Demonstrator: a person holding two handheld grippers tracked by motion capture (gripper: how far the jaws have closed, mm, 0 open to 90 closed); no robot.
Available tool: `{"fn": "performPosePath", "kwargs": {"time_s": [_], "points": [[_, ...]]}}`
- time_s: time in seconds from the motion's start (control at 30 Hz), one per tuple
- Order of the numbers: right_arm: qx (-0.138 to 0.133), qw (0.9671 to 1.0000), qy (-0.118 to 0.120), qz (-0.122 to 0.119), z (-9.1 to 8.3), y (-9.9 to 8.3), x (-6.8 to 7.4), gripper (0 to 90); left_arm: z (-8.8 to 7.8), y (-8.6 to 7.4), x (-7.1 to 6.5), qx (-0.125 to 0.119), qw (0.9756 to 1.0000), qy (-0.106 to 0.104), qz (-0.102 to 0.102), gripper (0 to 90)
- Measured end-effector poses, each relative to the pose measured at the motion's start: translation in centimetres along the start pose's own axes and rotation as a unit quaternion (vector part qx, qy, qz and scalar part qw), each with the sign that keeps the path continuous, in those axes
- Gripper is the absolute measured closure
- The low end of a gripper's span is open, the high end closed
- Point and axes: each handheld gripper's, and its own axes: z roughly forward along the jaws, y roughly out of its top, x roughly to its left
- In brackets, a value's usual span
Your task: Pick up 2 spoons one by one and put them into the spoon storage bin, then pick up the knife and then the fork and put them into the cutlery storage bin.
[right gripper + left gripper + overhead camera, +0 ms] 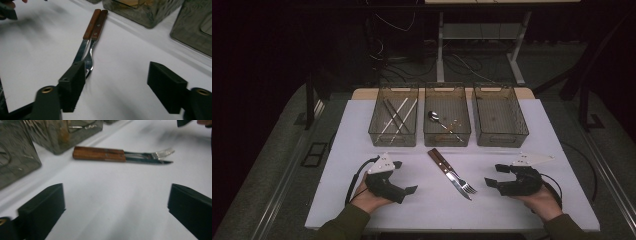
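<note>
A wooden-handled fork (458, 177) and a wooden-handled serrated knife (447, 170) lie side by side, touching, on the white worktop (337, 150), just in front of the middle one of three clear plastic bins (447, 120). That bin holds a metal spoon (433, 117); the left bin (393, 121) holds what look like chopsticks, though the dim picture leaves this uncertain; the right bin (500, 117) looks empty. The left tongs (404, 176) and right tongs (498, 175) flank the cutlery, both released, gripping nothing. This seems the approach step of sorting. Next, one pair of tongs needs to close on a single handle, separating it from its neighbour.
</note>
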Motion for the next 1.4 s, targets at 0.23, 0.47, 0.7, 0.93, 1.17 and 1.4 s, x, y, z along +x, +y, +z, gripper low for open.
{"fn": "performPosePath", "kwargs": {"time_s": [0.23, 0.47, 0.7, 0.93, 1.17, 1.4], "points": [[0.014, 0.9998, 0.012, -0.008, 1.2, 1.0, 0.7, 50.6, -0.3, -0.5, 0.3, 0.007, 0.9999, 0.005, -0.015, 0.0], [0.013, 0.9993, 0.028, -0.02, 2.5, 2.1, 1.6, 71.2, -0.3, -0.4, 0.2, 0.009, 0.9998, 0.006, -0.015, 0.0], [0.027, 0.998, 0.044, -0.035, 4.2, 3.2, 2.4, 89.6, -0.4, -0.5, 0.2, 0.01, 0.9998, 0.002, -0.015, 0.2], [0.046, 0.996, 0.061, -0.047, 5.9, 4.0, 3.4, 90.0, -0.2, -0.3, 0.3, 0.012, 0.9998, 0.001, -0.015, 0.5], [0.071, 0.9933, 0.064, -0.066, 8.1, 4.6, 4.5, 90.0, -0.2, -0.3, 0.3, 0.013, 0.9998, -0.003, -0.017, 0.5], [0.108, 0.9887, 0.06, -0.085, 10.1, 4.5, 5.7, 90.0, -0.2, -0.3, 0.3, 0.016, 0.9997, -0.005, -0.016, 0.5]]}}
